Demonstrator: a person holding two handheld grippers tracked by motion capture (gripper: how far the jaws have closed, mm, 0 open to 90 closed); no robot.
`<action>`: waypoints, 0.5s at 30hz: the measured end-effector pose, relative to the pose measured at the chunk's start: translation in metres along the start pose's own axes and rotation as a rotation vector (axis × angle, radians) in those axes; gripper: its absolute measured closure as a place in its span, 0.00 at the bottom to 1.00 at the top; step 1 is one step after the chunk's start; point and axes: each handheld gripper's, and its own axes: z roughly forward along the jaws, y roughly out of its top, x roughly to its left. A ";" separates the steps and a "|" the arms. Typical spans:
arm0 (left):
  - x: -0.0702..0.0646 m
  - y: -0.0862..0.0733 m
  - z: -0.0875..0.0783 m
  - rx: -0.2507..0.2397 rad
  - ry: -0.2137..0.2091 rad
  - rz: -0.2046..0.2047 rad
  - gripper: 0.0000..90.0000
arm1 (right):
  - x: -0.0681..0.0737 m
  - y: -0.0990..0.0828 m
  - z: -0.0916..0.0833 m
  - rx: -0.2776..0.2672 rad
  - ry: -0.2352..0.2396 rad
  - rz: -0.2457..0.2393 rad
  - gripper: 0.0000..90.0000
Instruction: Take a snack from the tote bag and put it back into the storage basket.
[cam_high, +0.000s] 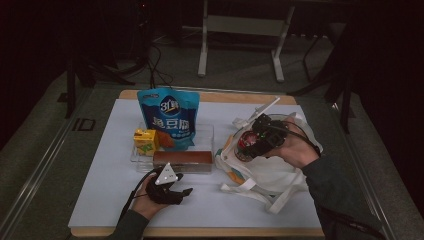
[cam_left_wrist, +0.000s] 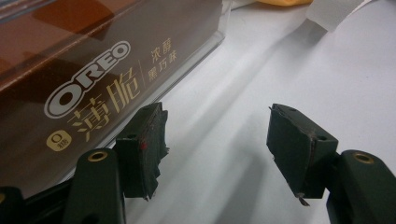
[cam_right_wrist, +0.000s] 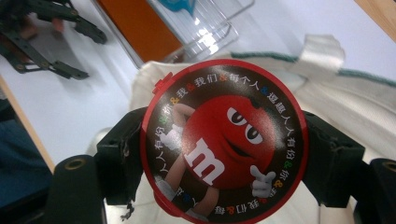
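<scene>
My left tool (cam_high: 187, 191) rests near on the counter (cam_high: 100, 200), jaws released and empty. Farther off, my right tool (cam_right_wrist: 224, 154) clenches the M&M's tub (cam_right_wrist: 224, 144) — directly over the white bag (cam_high: 272, 175), its mouth straight beneath.

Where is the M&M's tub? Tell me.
The M&M's tub sits clamped in the right gripper, over the white tote bag at the table's right.

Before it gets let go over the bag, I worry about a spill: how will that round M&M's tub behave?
The M&M's tub looks stiff: the right gripper clamps its round sides without denting them. Those smooth curved sides may slip or twist between the pads. Laid on its side it would probably roll, though the floppy white tote bag should cradle it.
</scene>
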 end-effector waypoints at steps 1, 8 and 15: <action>0.000 0.000 0.000 0.000 -0.001 0.000 0.41 | 0.001 0.002 0.000 -0.002 0.001 -0.006 0.28; 0.000 0.000 0.000 0.000 -0.003 -0.003 0.41 | 0.007 0.014 0.000 -0.009 0.007 -0.029 0.28; 0.000 0.000 0.000 -0.001 -0.002 -0.003 0.41 | 0.015 0.031 0.003 -0.023 0.024 -0.044 0.28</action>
